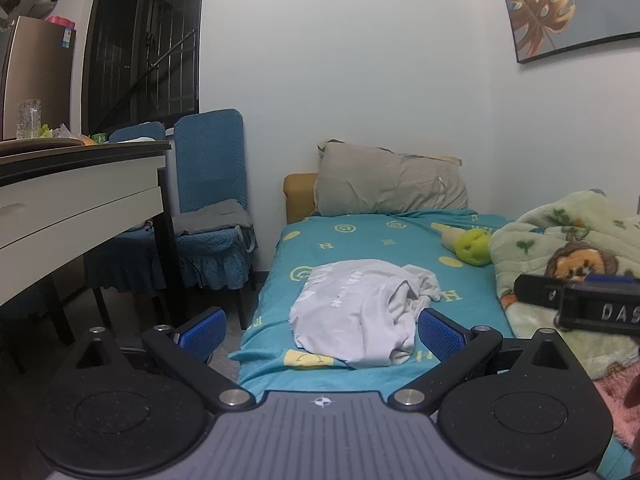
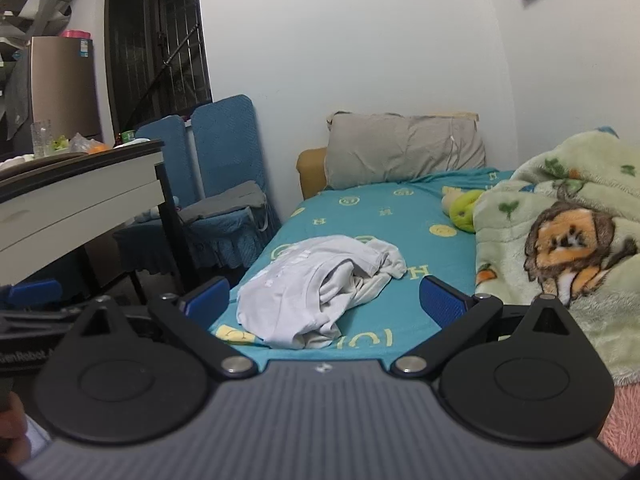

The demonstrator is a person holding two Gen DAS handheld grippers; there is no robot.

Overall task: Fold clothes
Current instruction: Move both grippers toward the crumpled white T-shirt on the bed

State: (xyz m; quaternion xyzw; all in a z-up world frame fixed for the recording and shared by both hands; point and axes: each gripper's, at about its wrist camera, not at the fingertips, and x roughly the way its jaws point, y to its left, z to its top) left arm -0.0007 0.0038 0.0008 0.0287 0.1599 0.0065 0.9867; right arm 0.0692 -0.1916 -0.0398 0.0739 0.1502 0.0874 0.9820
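On the near part of a teal bed sheet (image 1: pixel 360 240) printed with yellow smiley faces lies a crumpled white garment (image 1: pixel 360 312) — soft, thin cotton, bunched in folds. Both the left hand-held gripper (image 1: pixel 320 334) and right hand-held gripper (image 2: pixel 324 302) hover before it, ribbed blue pads spread wide, empty. A fleecy lion blanket (image 2: pixel 560 232) sits right — a grey pillow (image 1: pixel 390 184) far.

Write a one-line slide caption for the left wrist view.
Open left gripper faces a crumpled white shirt on the teal bed, not yet touched.
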